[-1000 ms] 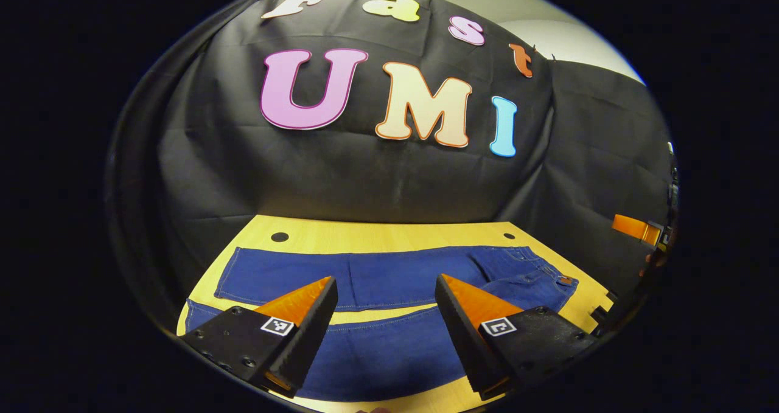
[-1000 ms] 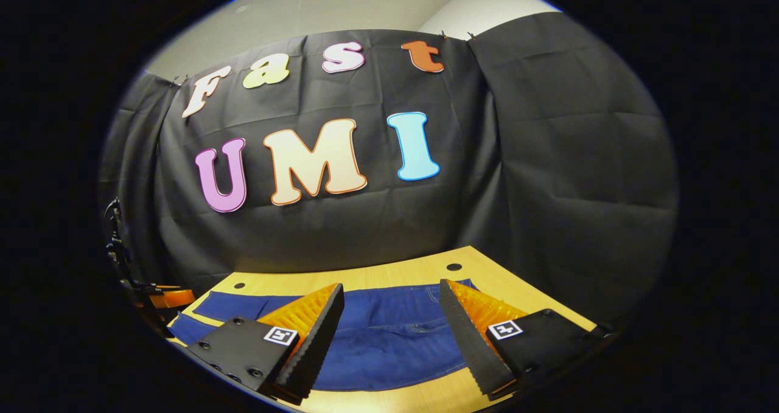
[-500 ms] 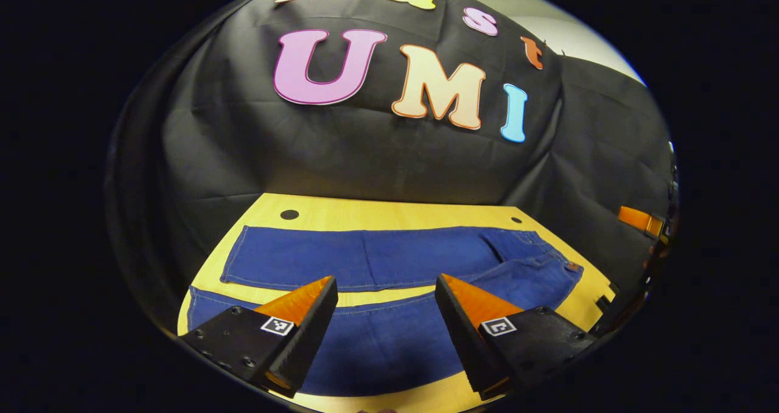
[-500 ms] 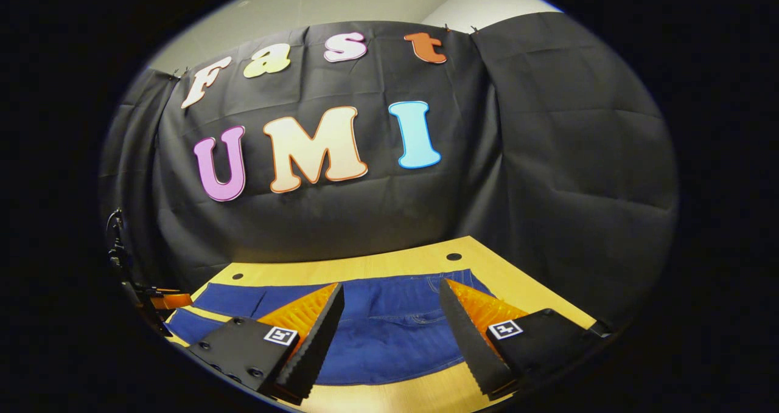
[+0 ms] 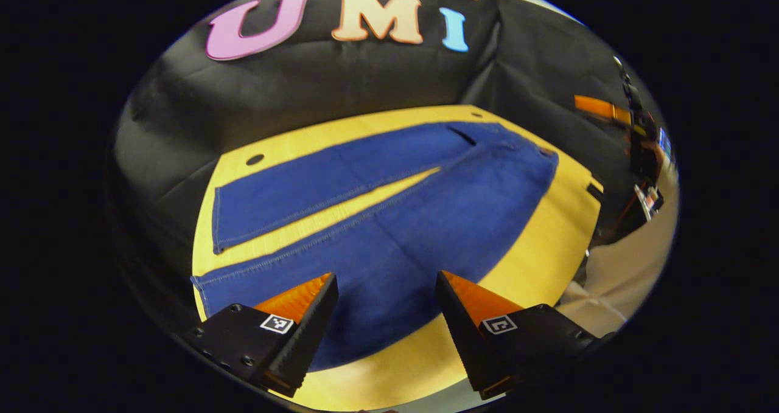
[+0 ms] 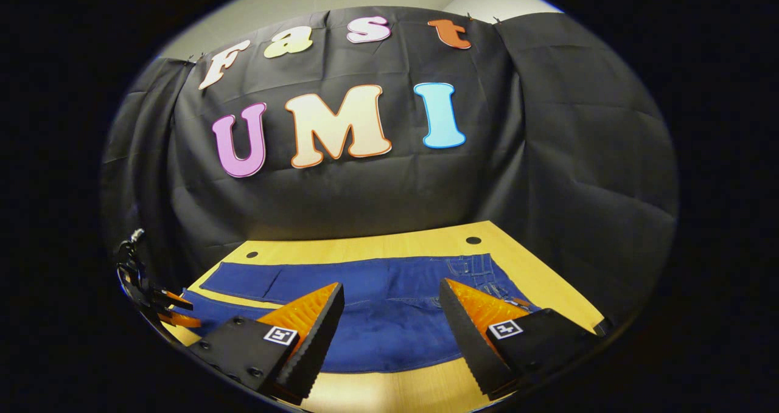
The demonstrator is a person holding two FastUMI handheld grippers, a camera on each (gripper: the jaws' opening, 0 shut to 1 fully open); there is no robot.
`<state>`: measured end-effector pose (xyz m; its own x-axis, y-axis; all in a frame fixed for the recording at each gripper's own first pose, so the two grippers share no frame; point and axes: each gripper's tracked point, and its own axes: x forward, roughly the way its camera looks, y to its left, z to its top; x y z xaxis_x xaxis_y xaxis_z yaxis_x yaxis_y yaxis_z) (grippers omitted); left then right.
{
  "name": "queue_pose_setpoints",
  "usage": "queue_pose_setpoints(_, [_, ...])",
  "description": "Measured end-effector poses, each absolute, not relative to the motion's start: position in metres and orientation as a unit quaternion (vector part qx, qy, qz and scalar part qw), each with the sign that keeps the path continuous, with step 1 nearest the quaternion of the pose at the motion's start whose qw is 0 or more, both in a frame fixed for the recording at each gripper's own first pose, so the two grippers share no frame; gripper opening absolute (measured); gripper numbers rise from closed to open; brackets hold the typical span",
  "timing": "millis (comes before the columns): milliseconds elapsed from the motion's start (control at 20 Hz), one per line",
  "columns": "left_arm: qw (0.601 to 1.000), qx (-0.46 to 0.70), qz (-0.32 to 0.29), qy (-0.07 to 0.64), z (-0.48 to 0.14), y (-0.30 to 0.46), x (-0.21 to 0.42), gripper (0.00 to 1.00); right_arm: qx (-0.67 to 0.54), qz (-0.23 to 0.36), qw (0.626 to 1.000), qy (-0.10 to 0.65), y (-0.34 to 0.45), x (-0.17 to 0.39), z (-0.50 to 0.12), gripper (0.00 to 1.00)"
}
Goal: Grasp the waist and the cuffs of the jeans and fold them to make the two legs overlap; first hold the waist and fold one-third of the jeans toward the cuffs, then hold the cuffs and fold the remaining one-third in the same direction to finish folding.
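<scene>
Blue denim jeans [image 5: 389,218] lie flat on the yellow wooden worktop [image 5: 548,230], legs still apart, cuffs at its left edge, waist toward the right. Since a second ago the left gripper [image 5: 384,291] has tipped down over the near leg, jaws open and empty. The right gripper [image 6: 392,300], also open, hovers near the waist. Likely a first grasp is coming.

Blue jeans [image 5: 389,218] lie flat on yellow table [image 5: 548,218].

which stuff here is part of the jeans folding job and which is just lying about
Job:
jeans, spread flat, legs apart
left claw, open
right claw, open

Lying about:
wooden table under the jeans
two round holes in the tabletop
</scene>
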<state>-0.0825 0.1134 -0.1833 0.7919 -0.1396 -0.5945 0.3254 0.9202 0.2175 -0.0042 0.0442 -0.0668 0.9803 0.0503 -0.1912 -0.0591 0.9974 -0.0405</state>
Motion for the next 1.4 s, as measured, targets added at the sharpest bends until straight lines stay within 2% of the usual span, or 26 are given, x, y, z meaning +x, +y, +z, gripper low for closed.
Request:
queue_pose_setpoints(450, [0.853, 0.259, -0.164, 0.423, -0.228, 0.17, -0.122, 0.95, -0.036, 0.012, 0.994, 0.107, 0.036, -0.015, -0.077, 0.98])
queue_pose_setpoints(550, [0.843, 0.27, -0.169, 0.433, -0.232, 0.172, -0.121, 0.94, -0.039, 0.009, 0.993, 0.108, 0.035, -0.015, -0.078, 0.98])
queue_pose_setpoints(600, [0.839, 0.274, -0.172, 0.438, -0.234, 0.172, -0.122, 0.93, -0.039, 0.007, 0.993, 0.108, 0.034, -0.016, -0.077, 0.94])
queue_pose_setpoints(700, [0.832, 0.28, -0.173, 0.446, -0.238, 0.175, -0.12, 0.92, -0.039, 0.003, 0.993, 0.109, 0.03, -0.017, -0.079, 0.98])
queue_pose_setpoints(750, [0.828, 0.284, -0.174, 0.452, -0.24, 0.176, -0.12, 0.9, -0.04, 0.0, 0.993, 0.11, 0.029, -0.017, -0.078, 0.94])
queue_pose_setpoints(800, [0.831, 0.281, -0.177, 0.446, -0.24, 0.174, -0.118, 0.89, -0.041, -0.002, 0.993, 0.112, 0.026, -0.018, -0.08, 0.98])
queue_pose_setpoints(850, [0.827, 0.28, -0.177, 0.454, -0.242, 0.176, -0.12, 0.89, -0.042, -0.005, 0.993, 0.112, 0.025, -0.018, -0.079, 0.94])
queue_pose_setpoints(900, [0.828, 0.277, -0.181, 0.453, -0.242, 0.175, -0.119, 0.88, -0.041, -0.006, 0.993, 0.113, 0.024, -0.017, -0.08, 0.98])
queue_pose_setpoints(1000, [0.82, 0.28, -0.186, 0.463, -0.242, 0.175, -0.12, 0.88, -0.04, -0.006, 0.993, 0.115, 0.024, -0.016, -0.081, 0.94])
queue_pose_setpoints(1050, [0.815, 0.284, -0.187, 0.469, -0.242, 0.175, -0.12, 0.95, -0.038, -0.005, 0.992, 0.117, 0.025, -0.015, -0.084, 0.94])
queue_pose_setpoints(1100, [0.81, 0.289, -0.188, 0.474, -0.242, 0.175, -0.121, 0.9, -0.035, -0.002, 0.992, 0.119, 0.027, -0.013, -0.088, 0.94])
queue_pose_setpoints(1200, [0.804, 0.295, -0.187, 0.482, -0.244, 0.174, -0.123, 0.89, -0.028, 0.006, 0.992, 0.125, 0.033, -0.009, -0.094, 0.98])
queue_pose_setpoints(1300, [0.801, 0.302, -0.196, 0.478, -0.243, 0.168, -0.121, 0.82, -0.022, 0.015, 0.991, 0.128, 0.042, -0.006, -0.099, 0.98])
queue_pose_setpoints(1400, [0.799, 0.316, -0.208, 0.467, -0.245, 0.161, -0.122, 0.6, -0.017, 0.026, 0.991, 0.128, 0.051, -0.002, -0.1, 0.94])
